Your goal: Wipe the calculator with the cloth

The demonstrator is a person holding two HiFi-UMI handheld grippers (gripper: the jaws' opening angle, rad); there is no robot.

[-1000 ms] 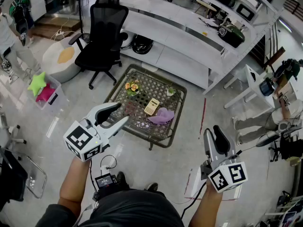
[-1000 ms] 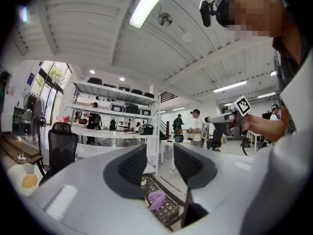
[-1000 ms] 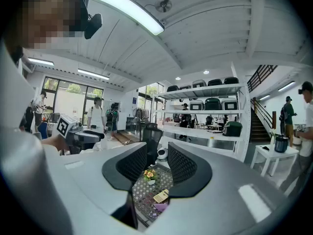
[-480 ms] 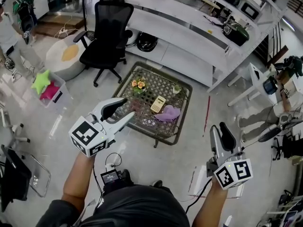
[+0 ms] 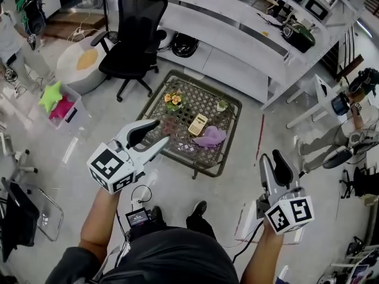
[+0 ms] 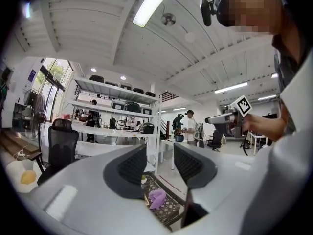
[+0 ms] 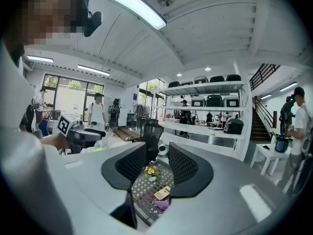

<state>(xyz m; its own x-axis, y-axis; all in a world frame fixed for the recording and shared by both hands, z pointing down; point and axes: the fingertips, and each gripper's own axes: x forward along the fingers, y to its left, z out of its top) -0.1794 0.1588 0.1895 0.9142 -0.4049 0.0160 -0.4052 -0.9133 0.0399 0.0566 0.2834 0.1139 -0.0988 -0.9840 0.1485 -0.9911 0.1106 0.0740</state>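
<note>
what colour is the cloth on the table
The cloth is light purple. It shows best in the head view, beside the calculator.

Both forearms forward; left tool [image 5: 161, 132] level, jaws apart, empty; right tool [image 5: 271, 155] jaws just opening, empty.

You are working in a bright, evenly lit room. A ceiling strip light [image 6: 151, 4] glares white overhead, and daylight comes through the tall windows [image 7: 73, 89]. Shadows on the floor [image 5: 225, 188] are soft. Both gripper views bulge and darken toward the corners, and the nearest surfaces look soft.
</note>
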